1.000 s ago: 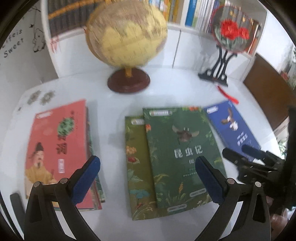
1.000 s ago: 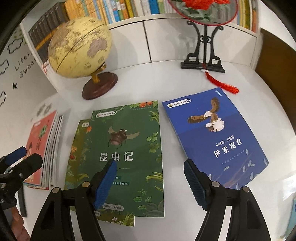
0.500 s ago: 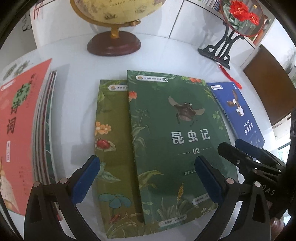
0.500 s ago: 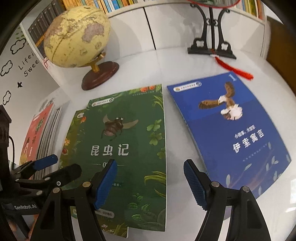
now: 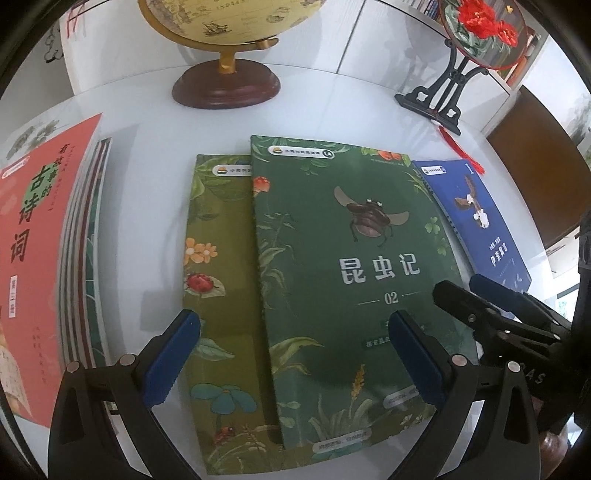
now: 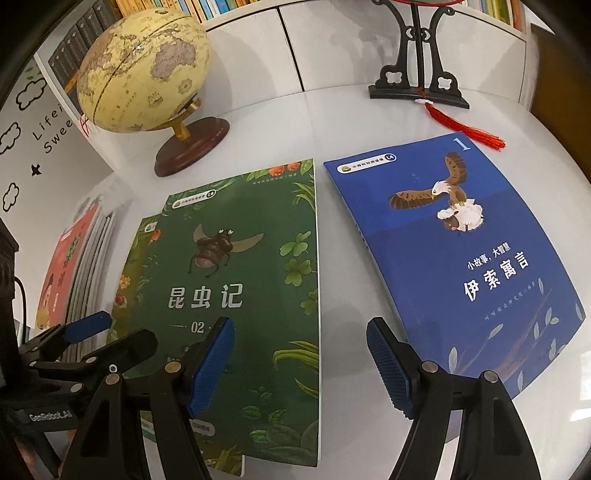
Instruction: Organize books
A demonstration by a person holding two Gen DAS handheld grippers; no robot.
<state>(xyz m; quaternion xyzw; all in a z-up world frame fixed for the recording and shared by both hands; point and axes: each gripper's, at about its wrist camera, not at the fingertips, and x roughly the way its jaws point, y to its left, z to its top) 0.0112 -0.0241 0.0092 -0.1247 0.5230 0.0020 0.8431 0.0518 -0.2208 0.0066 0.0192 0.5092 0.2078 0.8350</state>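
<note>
On a glossy white table point(image 5: 147, 206), several thin paperback books lie flat. At the centre, a dark green book with a flying beetle on its cover point(image 5: 354, 280) rests on top of an olive-green book patterned with flowers and a ladybird point(image 5: 218, 295), covering its right part. Just to the right, with a narrow strip of table between them, lies a blue book showing an eagle carrying a sheep point(image 6: 454, 254). At the far left sits a stack of books topped by a coral-red cover point(image 5: 33, 258).

The left gripper point(image 5: 291, 358), black with blue padded fingers, hovers low over the two green books with its jaws spread wide, holding nothing. The right gripper point(image 6: 299, 365), of the same make, hangs with its jaws also wide and empty, one finger above the beetle book and the other near the blue book's left edge.

Behind the books stand a cream-yellow globe on a round dark wooden base point(image 6: 144, 70) and a black ornamental stand holding a round fan with red flowers point(image 5: 476, 29), a red tassel point(image 6: 461, 127) trailing from it.
</note>
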